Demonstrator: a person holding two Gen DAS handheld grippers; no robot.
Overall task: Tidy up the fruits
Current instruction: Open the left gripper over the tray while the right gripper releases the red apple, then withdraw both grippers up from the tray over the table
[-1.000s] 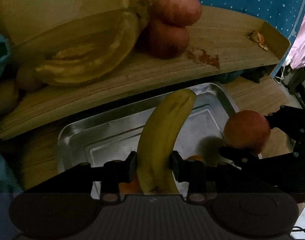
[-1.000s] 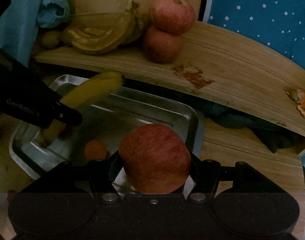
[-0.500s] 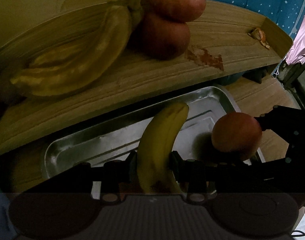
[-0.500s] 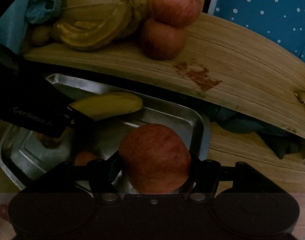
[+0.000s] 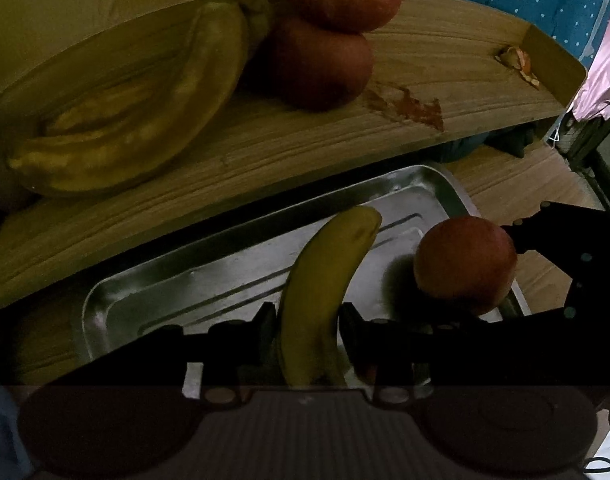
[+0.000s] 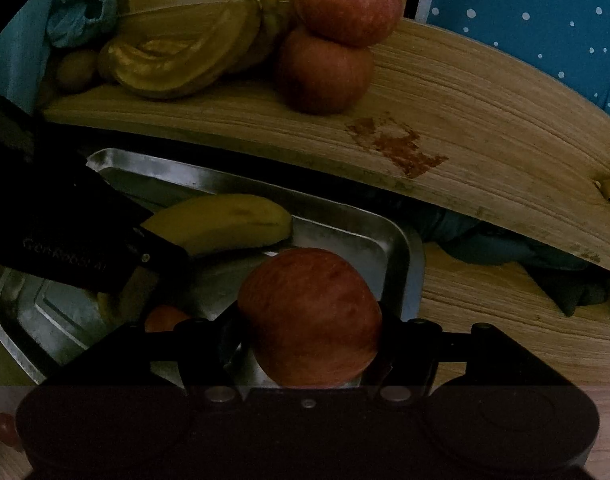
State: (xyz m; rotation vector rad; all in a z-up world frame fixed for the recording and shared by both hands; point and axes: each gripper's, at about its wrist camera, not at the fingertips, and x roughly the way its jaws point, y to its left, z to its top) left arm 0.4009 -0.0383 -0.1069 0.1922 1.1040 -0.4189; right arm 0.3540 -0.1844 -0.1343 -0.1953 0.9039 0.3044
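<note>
While both hands carry fruit above the metal tray (image 5: 153, 292), the left wrist view shows the left gripper (image 5: 307, 322) closed on the lower part of a banana (image 5: 325, 280), its tip pointing toward the wooden shelf (image 5: 345, 148). Compared with a second ago, the shelf fills more of this view and the banana bunch (image 5: 145, 128) and two stacked apples (image 5: 325, 40) on it loom larger, so the left hand has moved closer to the shelf. Off to the right, the right gripper (image 5: 501, 276) grips a red apple (image 5: 465, 264) over the tray's right end; it now sits closer to the banana than it did.

Right wrist view: the fingers (image 6: 201, 334) are clamped on either side of the apple (image 6: 311, 320), open only as wide as the fruit. The banana (image 6: 221, 222) lies nearly level across the tray (image 6: 397, 248) here, where earlier it angled upward, and the left gripper's black body (image 6: 85, 236) has advanced into the frame. A small orange fruit (image 6: 165, 318) rests in the tray, partly hidden. The bunch (image 6: 177, 60) and stacked apples (image 6: 337, 44) sit on the shelf (image 6: 485, 120) ahead.

Judgement: both fruits are in transit toward their kin on the shelf; neither is placed. Stacked apples look liable to roll if nudged.
</note>
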